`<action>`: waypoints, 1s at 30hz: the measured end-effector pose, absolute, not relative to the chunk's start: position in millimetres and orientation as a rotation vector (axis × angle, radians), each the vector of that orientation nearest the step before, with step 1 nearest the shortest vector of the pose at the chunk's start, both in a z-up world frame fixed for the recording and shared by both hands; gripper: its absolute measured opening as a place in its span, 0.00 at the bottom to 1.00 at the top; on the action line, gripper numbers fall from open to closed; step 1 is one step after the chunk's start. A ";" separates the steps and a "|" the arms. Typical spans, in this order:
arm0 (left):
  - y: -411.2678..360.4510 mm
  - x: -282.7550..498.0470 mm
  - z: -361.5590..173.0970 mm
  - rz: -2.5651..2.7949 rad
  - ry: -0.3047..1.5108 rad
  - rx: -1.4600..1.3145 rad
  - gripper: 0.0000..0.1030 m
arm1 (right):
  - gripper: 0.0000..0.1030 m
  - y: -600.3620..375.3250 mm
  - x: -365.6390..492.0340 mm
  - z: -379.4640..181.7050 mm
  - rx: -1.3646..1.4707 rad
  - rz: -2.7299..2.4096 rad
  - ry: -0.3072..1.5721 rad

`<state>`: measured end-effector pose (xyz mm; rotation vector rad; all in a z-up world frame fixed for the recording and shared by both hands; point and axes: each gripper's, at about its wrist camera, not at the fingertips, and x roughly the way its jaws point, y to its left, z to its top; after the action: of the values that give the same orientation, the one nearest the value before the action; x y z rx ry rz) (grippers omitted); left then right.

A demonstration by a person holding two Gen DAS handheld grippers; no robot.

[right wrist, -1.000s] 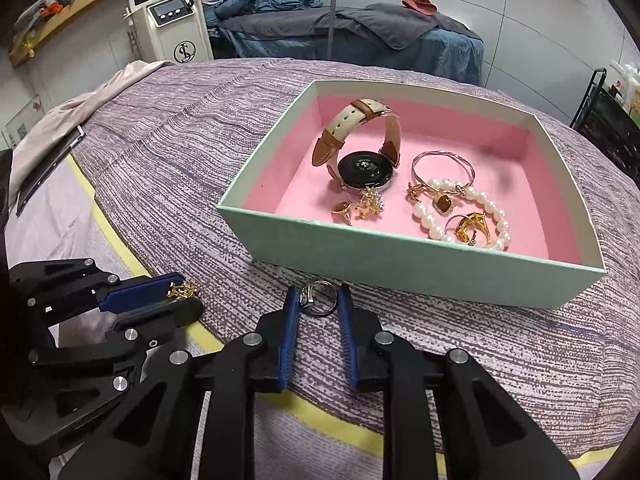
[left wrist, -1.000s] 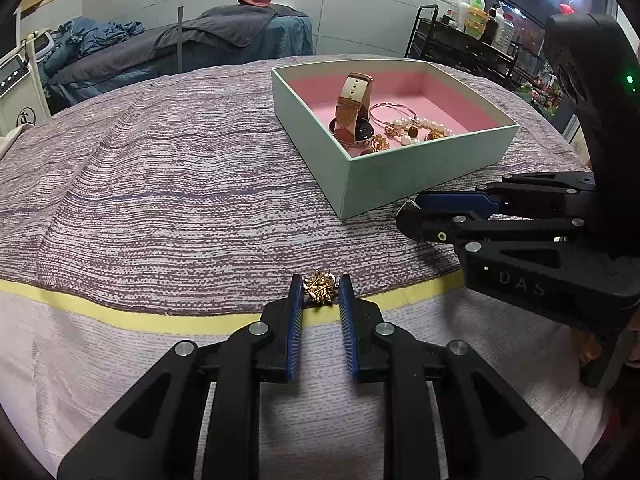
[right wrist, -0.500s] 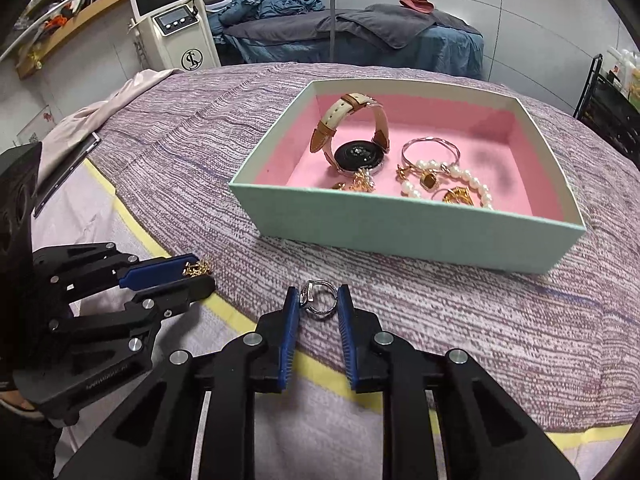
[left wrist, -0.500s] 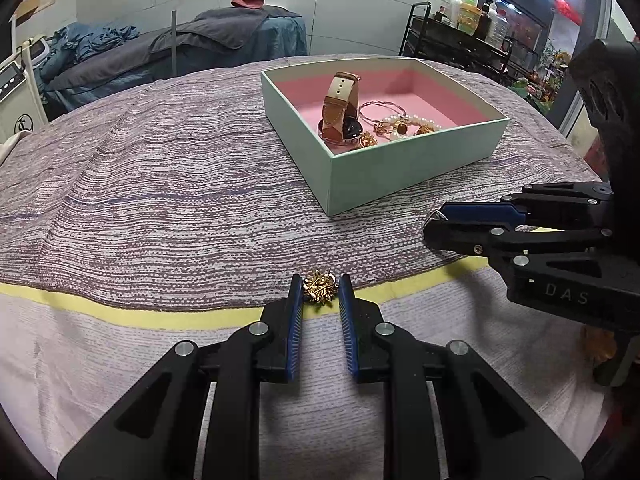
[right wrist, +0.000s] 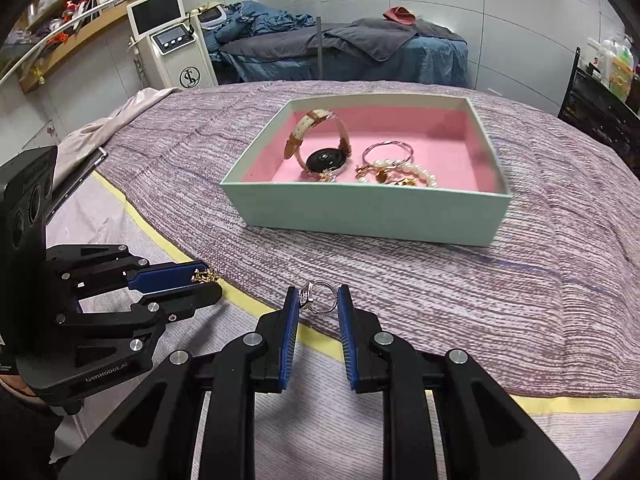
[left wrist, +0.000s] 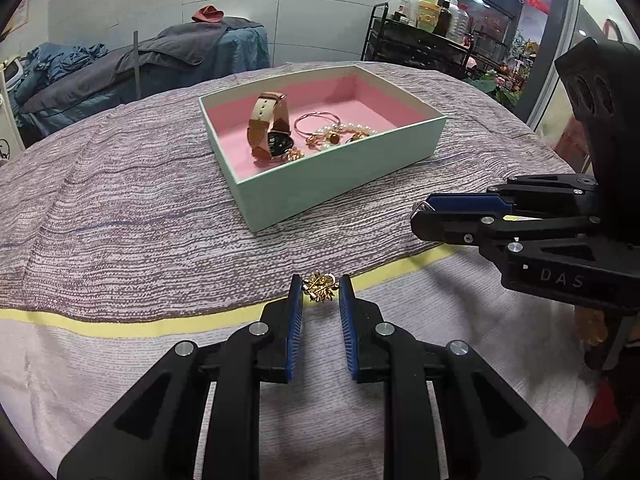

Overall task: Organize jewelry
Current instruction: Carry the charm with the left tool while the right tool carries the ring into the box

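Note:
My left gripper [left wrist: 319, 286] is shut on a small gold leaf-shaped brooch [left wrist: 319, 286], held just above the bedspread near its yellow stripe. My right gripper [right wrist: 319, 300] is shut on a silver ring [right wrist: 320, 301] pinched between its blue pads. Each gripper shows from the side in the other's view, the right gripper [left wrist: 420, 212] at right and the left gripper [right wrist: 208, 282] at left. Ahead stands a mint green box [left wrist: 320, 188] [right wrist: 360, 212] with a pink lining. Inside it lie a watch [right wrist: 324, 158] with a tan strap, a pearl bracelet [right wrist: 416, 172], a thin bangle [right wrist: 386, 150] and small gold pieces.
The box sits on a purple striped bedspread [left wrist: 120, 208] with a yellow stripe [right wrist: 160, 240] near its edge. Behind are a massage bed with grey and blue covers [right wrist: 360, 48], a white machine with a screen [right wrist: 172, 40] and a black rack of bottles [left wrist: 432, 32].
Both grippers have drawn back from the box and risen a little, each keeping its piece. The box now looks smaller and farther in both views.

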<state>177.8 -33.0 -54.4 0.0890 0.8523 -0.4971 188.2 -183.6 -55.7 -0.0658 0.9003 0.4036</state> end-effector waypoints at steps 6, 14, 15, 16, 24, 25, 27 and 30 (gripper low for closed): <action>-50.1 184.8 -34.6 -0.517 0.803 0.134 0.18 | 0.19 -197.1 193.9 -42.1 -0.056 0.394 0.859; -57.2 211.4 -12.1 -0.515 0.763 0.147 0.18 | 0.19 -207.3 210.6 -23.3 -0.074 0.377 0.807; -57.4 215.9 -10.6 -0.513 0.762 0.145 0.18 | 0.19 -208.4 213.8 -21.7 -0.076 0.374 0.804; -57.4 220.0 -9.5 -0.510 0.762 0.146 0.18 | 0.19 -208.7 217.1 -20.2 -0.079 0.371 0.802; -65.7 257.3 -3.5 -0.525 0.782 0.130 0.18 | 0.19 -207.8 242.9 -15.4 -0.106 0.359 0.791; -69.0 261.3 -4.0 -0.529 0.786 0.140 0.18 | 0.19 -208.1 245.1 -16.1 -0.109 0.360 0.792; -75.6 269.9 -6.6 -0.536 0.796 0.159 0.18 | 0.19 -206.8 253.0 -17.6 -0.121 0.356 0.796; -83.6 283.0 -12.6 -0.544 0.820 0.179 0.18 | 0.19 -205.3 267.3 -22.0 -0.123 0.353 0.814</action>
<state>283.0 -83.6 -12.6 0.1789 0.8202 -0.5437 267.3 -205.3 -22.0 -0.1227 0.8140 0.3527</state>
